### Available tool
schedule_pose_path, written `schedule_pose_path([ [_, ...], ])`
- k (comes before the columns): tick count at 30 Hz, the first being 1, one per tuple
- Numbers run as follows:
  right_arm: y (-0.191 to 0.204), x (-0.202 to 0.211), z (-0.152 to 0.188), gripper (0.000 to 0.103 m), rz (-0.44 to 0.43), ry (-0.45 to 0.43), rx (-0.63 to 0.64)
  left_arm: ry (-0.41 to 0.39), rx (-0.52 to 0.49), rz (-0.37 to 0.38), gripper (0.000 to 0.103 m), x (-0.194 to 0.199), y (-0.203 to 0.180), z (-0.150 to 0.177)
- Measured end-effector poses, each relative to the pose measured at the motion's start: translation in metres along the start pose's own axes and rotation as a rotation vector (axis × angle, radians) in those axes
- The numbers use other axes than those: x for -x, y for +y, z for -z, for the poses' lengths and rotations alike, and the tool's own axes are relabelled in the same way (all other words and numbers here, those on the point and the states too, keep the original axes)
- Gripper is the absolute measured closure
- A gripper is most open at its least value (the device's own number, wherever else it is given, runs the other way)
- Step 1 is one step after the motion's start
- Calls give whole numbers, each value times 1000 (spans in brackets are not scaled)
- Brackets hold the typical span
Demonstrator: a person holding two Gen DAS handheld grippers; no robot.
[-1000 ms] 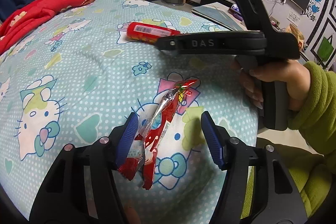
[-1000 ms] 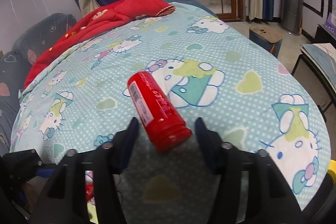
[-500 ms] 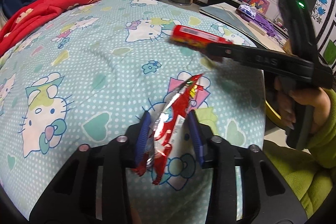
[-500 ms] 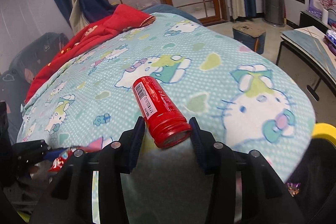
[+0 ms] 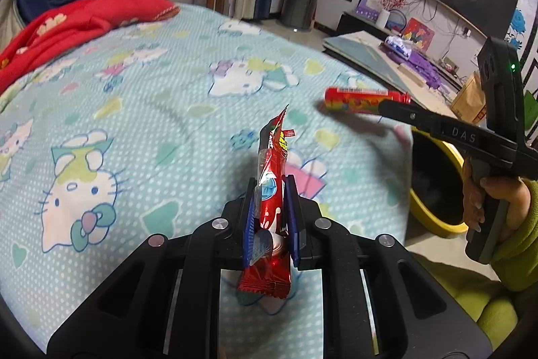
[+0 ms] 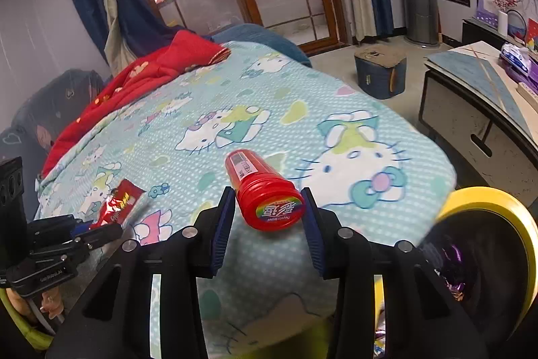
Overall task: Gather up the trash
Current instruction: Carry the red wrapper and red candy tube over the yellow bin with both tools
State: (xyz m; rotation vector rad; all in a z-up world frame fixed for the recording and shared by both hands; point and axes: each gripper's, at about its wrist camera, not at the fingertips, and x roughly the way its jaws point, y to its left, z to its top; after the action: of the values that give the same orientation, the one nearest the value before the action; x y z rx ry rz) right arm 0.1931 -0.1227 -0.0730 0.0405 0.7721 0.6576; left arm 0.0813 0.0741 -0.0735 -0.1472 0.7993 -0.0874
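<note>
A red snack wrapper stands on edge between the blue pads of my left gripper, which is shut on it just above the cartoon-cat bedsheet. In the right wrist view the same wrapper pokes out of the left gripper at the lower left. My right gripper holds a red tube by its capped end, its jaws still closing on it. From the left wrist view the tube hangs off the sheet at the tip of the right gripper, near the bed's right edge.
A yellow-rimmed bin stands on the floor beside the bed's right edge, its rim close to the right gripper. A red blanket lies at the far left of the bed. A low cabinet and a small stool stand beyond.
The left jaws closed on the wrapper and tipped it up on edge. The right gripper carried the tube rightward, off the sheet, to the bed's edge by the yellow bin.
</note>
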Motion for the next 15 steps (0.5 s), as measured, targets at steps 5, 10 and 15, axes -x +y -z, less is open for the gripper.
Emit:
schedule_pose_path([
  [5,-19,16,-1,66,14,-26,-44,-41,-10,34,92,4,-17,-8],
  [10,-33,32,-3,67,37,-60,-69,-49,-15,66,92,2,-32,-13],
  [15,-46,46,-4,68,57,-91,-89,-51,-29,98,92,-1,-47,-18],
])
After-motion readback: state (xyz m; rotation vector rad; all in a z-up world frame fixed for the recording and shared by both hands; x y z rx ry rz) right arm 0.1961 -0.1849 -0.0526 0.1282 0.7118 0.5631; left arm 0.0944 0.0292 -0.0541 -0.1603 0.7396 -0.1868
